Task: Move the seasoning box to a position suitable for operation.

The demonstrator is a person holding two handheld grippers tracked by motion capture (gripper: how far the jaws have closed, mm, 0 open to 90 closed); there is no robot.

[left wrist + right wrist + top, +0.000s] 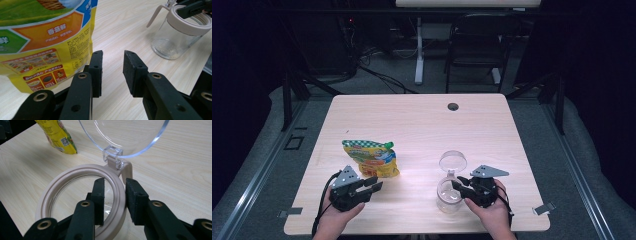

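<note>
Jar [449, 196] upright on worktop [422, 125], lid [452, 161] flipped open. Right tool [114, 192] straddling jar rim, one jaw inside, one outside, seemingly clamped. Left tool [113, 70] spread, empty; pouch [45, 37] just left of it, ungrasped. Pouring still ahead.

A table [422, 125] with a light wood top is seen in the middle of the high view. A small round hole [453, 106] is seen near its far edge, in the upper middle of the frame. Two things are found on the table top. A yellow and green bag [372, 157] is laid at the lower left of the frame, with an orange patch on its front. A clear glass jar [449, 196] is stood upright at the lower right, well apart from the bag. A pale pink ring is fitted round its mouth, and its clear round lid [452, 161] is flipped up.
</note>
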